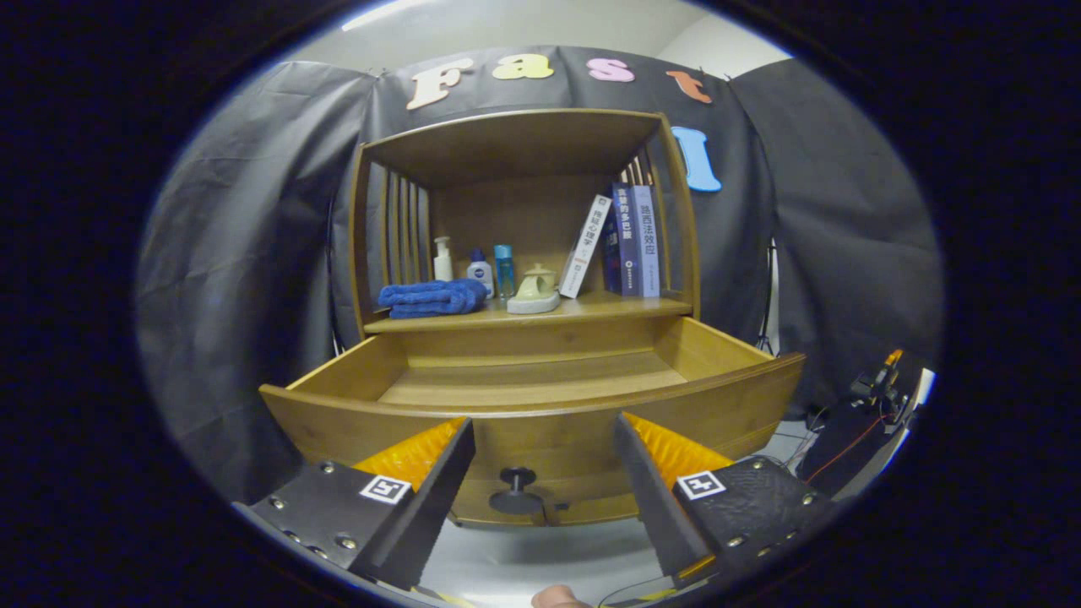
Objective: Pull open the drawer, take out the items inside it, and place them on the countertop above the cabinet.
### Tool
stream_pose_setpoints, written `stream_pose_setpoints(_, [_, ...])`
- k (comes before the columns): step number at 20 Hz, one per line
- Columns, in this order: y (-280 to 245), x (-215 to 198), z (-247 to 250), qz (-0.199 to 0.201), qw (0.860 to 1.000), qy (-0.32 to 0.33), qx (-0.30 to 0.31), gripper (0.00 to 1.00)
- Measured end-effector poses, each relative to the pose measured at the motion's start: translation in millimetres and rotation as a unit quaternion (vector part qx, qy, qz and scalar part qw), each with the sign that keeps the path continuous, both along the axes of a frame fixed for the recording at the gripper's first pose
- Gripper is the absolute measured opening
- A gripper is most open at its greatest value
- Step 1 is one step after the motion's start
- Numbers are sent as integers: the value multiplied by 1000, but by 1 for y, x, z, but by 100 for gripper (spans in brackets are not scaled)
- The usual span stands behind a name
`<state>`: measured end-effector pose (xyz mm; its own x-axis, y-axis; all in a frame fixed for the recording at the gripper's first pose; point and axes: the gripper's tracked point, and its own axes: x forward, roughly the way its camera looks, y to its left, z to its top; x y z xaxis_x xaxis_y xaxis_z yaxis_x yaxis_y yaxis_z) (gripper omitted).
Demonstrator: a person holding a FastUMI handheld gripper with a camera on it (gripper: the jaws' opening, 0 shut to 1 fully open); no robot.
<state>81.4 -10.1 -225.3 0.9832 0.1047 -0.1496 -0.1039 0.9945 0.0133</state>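
Observation:
The wooden drawer stands pulled out toward me, and the part of its bare floor that I can see holds nothing; its front wall hides the nearest strip. Its dark round knob sits low on the front panel, between my fingers. My gripper is open, its fingers spread to either side of the knob and close to the panel, holding nothing. On the countertop above lie a folded blue towel and a pale slipper.
Three small bottles stand behind the towel, and several books lean at the countertop's right end under the hutch roof. Equipment with cables sits on the floor at the right. A fingertip shows below the gripper.

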Motion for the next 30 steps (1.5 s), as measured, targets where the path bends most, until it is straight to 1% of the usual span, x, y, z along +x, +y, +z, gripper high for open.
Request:
stream_pose_setpoints(2, [14,-2,-12,13,1000,5,-5,99])
stream_pose_setpoints(5, [22,-2,-32,10,1000,14,-25,99])
stream_pose_setpoints(8, [19,2,-56,0,1000,27,-16,99])
stream_pose_setpoints(11, [19,11,-69,-4,999,42,-4,99])
stream_pose_setpoints(12, [17,14,-70,-7,999,42,-1,99])
stream_pose_setpoints(13, [21,18,-70,2,999,40,10,99])
stream_pose_setpoints(15, [21,21,-70,2,1000,28,5,98])
stream_pose_setpoints(18, [25,23,-69,-5,1000,22,8,98])
stream_pose_setpoints(21, [32,32,-68,-17,1000,20,-9,99])
stream_pose_setpoints(30, [32,62,-66,-9,1000,25,-8,99])
